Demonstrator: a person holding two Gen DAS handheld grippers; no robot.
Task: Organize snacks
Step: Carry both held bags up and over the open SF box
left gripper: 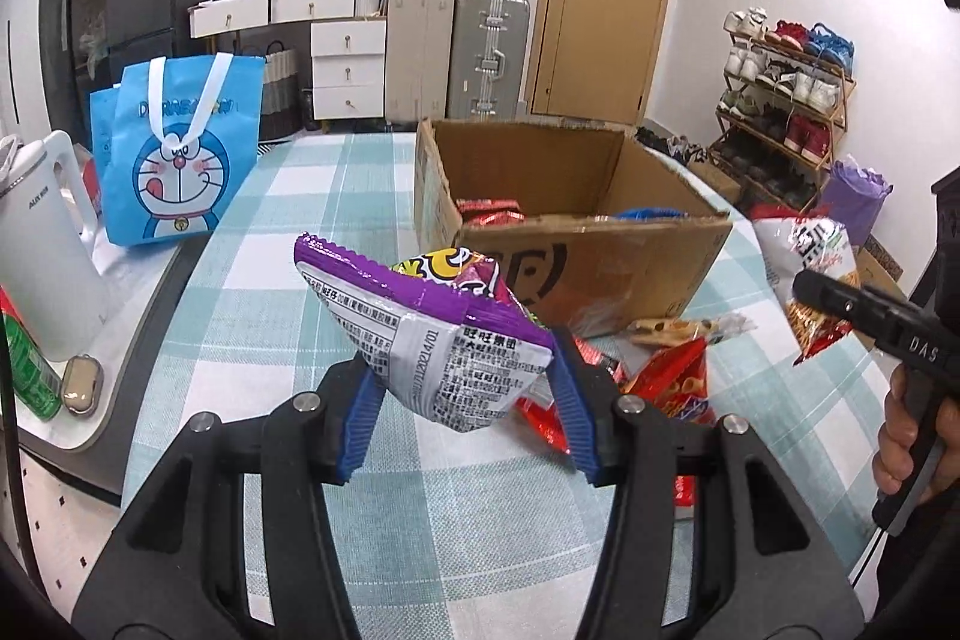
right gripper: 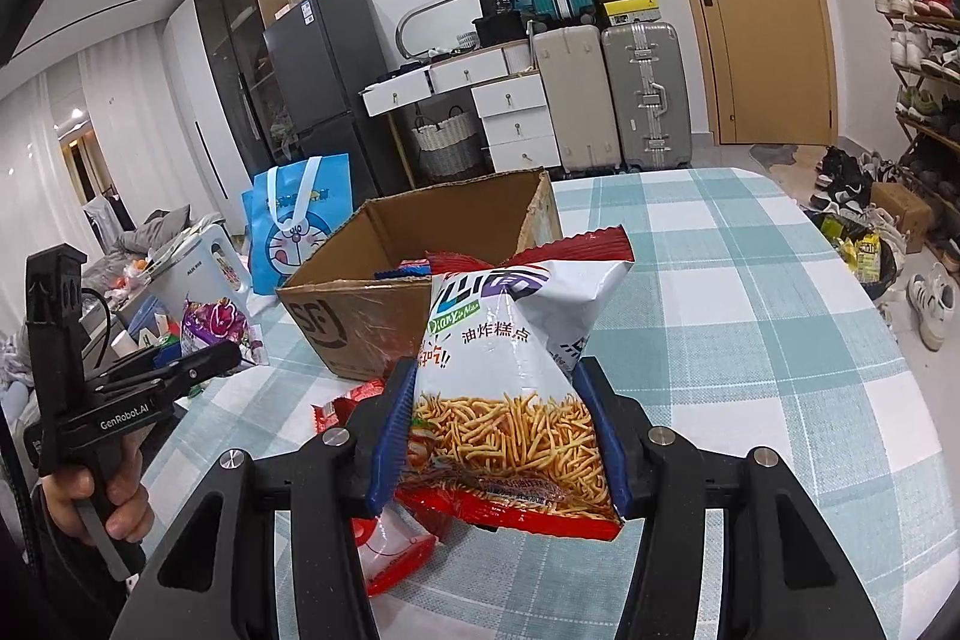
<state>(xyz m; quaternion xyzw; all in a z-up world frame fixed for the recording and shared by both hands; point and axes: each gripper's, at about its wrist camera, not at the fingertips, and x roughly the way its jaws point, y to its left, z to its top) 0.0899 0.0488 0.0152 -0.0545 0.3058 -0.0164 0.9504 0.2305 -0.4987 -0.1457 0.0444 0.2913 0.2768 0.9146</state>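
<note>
Checked cloth covers the desk (left gripper: pixel 252 244) I'm working over, with the cardboard box (left gripper: pixel 576 244) standing open at its middle and a few packets already inside. On the left, my left gripper (left gripper: pixel 465 412) has its fingers (left gripper: pixel 360 427) clamped on a purple snack bag (left gripper: pixel 420 334), pinching only the lower corner, so the puffy bag hangs above the desk and leans away; I judge it could twist or slide out on the way to the box. More red packets (left gripper: pixel 666 382) lie on the cloth at the box's foot, and a low pass might drag them. On the right, my right gripper (right gripper: pixel 498 436) has its fingers (right gripper: pixel 393 436) squeezed on the noodle-snack bag (right gripper: pixel 510 358), held upright near the box's front wall (right gripper: pixel 354 328); I'd guess its tall top could catch that wall, or the two bags could collide above the opening.
</note>
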